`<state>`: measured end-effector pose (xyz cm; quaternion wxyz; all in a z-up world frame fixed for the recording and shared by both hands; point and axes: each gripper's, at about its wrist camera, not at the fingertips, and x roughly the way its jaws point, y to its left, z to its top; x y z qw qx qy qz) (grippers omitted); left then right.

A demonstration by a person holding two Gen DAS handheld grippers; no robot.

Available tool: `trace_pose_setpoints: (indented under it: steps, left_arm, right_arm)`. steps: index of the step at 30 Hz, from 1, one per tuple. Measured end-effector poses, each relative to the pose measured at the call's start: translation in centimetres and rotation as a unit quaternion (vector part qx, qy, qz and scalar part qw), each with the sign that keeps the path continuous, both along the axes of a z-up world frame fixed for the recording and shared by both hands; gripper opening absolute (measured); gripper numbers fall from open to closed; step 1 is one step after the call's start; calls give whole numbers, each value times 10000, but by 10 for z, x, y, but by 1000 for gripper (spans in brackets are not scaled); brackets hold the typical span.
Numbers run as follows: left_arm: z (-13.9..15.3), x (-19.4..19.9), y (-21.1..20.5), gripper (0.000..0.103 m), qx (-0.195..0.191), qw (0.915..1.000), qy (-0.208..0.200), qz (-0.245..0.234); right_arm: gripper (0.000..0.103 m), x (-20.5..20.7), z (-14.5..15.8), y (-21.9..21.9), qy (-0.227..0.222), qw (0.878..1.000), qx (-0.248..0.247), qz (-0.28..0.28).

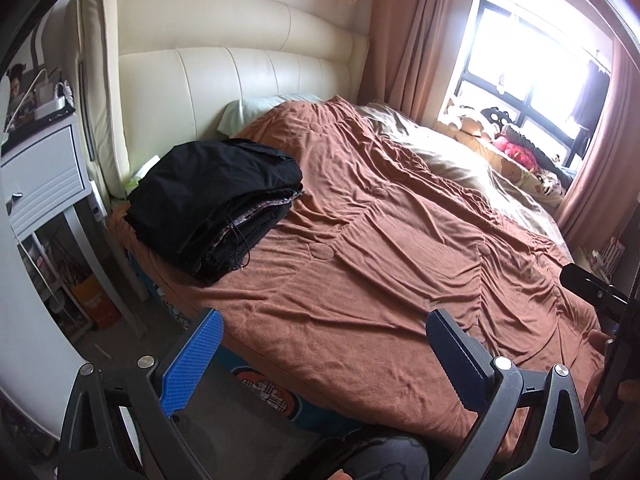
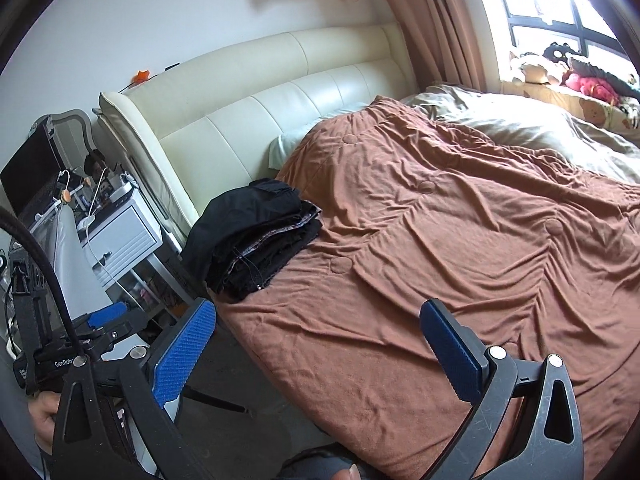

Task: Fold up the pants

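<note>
- Both grippers stand with jaws wide apart and empty: the left gripper (image 1: 320, 344) and the right gripper (image 2: 316, 336) hang over the near edge of the bed (image 1: 380, 240).
- Nothing lies between either pair of blue pads (image 1: 188, 364).
- Folded black pants (image 1: 216, 200) rest on the brown blanket (image 2: 440, 260) near the headboard (image 2: 280, 100), apparently set aside as finished and leaving the middle clear.

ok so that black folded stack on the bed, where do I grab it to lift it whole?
Probably at the stack end nearest the camera, where the layered edges show. Come in low from the foot of the bed, one finger sliding under the bottom layer on the brown blanket, one on top. Its rounded far end gives no edge to pinch.
</note>
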<state>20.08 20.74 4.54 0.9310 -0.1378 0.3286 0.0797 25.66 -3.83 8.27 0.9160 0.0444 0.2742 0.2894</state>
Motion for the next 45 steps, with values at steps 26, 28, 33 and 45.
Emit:
trace_pose_setpoints:
  steps: [26,28,33,45]
  left_arm:
    - [-10,-140,-86,102,181,9936,-463,-1018]
    - [-8,-151,-91,102,296,9927,-542,-1034]
    - [-5,-178,-101,102,484,9905,-752,-1043]
    - [3,-215,-114,102,693,9828,-1232,-1190]
  right_arm:
    - [103,-208,-24,-58,-628,9955,-474,-527]
    - [103,-224,-26,-61,-702,9944,-504,-603]
    - [103,-259,-30,-63,-802,9922,-590,-754]
    - [103,-313,-42,-79,-1013,9870,-346,-1198]
